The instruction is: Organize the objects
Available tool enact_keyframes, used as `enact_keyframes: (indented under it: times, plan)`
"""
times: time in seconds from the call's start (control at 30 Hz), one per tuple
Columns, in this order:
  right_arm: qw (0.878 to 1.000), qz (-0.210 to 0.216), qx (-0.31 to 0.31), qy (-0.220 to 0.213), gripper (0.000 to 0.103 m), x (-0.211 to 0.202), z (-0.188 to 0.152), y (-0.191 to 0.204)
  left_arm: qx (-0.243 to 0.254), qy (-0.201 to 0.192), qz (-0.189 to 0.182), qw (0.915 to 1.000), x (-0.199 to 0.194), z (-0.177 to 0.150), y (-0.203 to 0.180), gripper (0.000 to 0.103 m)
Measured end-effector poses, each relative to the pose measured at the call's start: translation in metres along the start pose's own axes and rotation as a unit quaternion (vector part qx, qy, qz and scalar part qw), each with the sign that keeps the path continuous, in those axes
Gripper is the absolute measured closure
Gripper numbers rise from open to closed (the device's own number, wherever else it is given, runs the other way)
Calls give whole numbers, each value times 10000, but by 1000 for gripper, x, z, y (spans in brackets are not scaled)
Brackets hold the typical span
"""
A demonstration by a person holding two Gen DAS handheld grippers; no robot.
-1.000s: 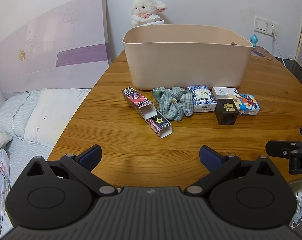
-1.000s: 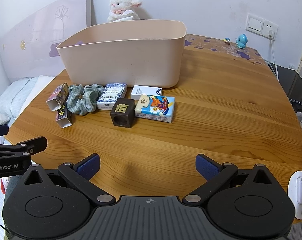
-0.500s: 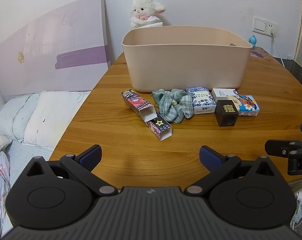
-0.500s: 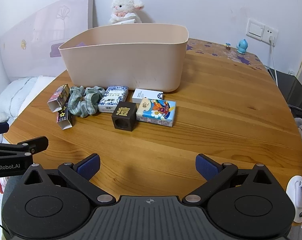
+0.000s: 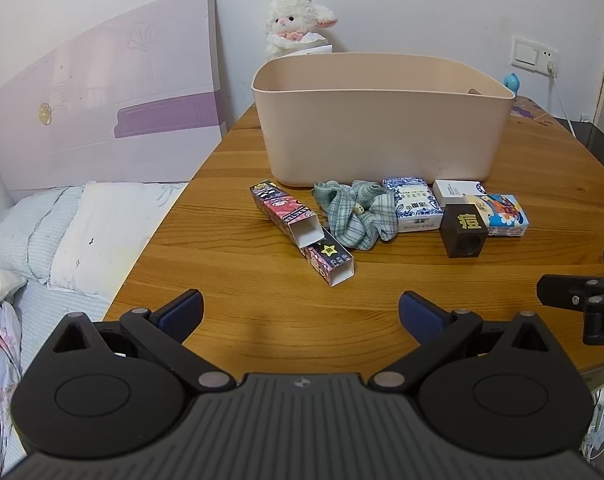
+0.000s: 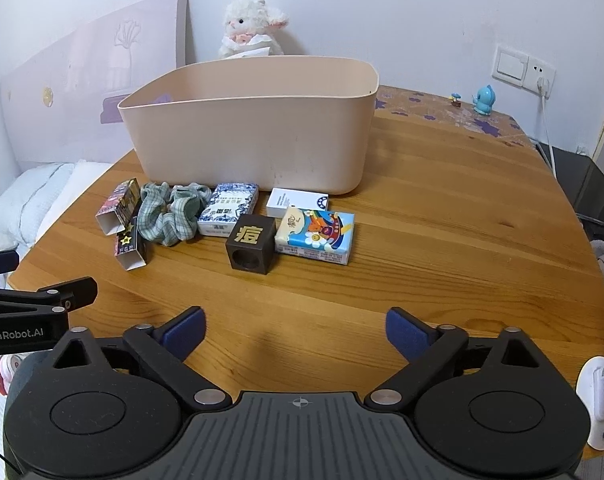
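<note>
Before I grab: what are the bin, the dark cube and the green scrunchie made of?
Bin: looks like matte beige plastic, with smooth moulded walls and a rounded rim. Dark cube: probably wood or resin, matte, with a gold character and a round bored hole. Scrunchie: soft checked fabric, gathered in folds.

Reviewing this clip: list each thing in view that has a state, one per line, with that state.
left gripper: open, holding nothing
right gripper: open, holding nothing
beige bin: upright, open-topped
pink sleeve box: lying flat, end open
star box: lying flat, end open
plaid cloth: crumpled
dark wooden block: upright
cartoon tissue pack: lying flat
</note>
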State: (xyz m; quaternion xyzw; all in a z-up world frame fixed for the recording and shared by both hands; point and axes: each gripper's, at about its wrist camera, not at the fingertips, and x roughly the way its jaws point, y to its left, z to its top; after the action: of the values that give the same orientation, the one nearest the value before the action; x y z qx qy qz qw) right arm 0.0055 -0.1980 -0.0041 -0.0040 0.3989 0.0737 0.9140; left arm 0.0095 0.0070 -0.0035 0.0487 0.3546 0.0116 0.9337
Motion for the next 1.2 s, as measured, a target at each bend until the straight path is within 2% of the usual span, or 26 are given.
enact_keyframes:
  times: [0.23,0.73,1.0,1.2]
  plan:
    - [10000,47,34,27,15,7,1,0,-4,-1,-49,10000,5,3,0,0]
    - [9999,91,-51,-9,19,33,11,9,-92,72,-59,9999,34,16,8,0]
    - [9999,74,-69,-22,28,51,20,13,-280,111,-122,9995,53,24,16,0]
    - [9998,116,-149,-52,29,60,25,21,-436,82,-148,9989,61,30,21,0]
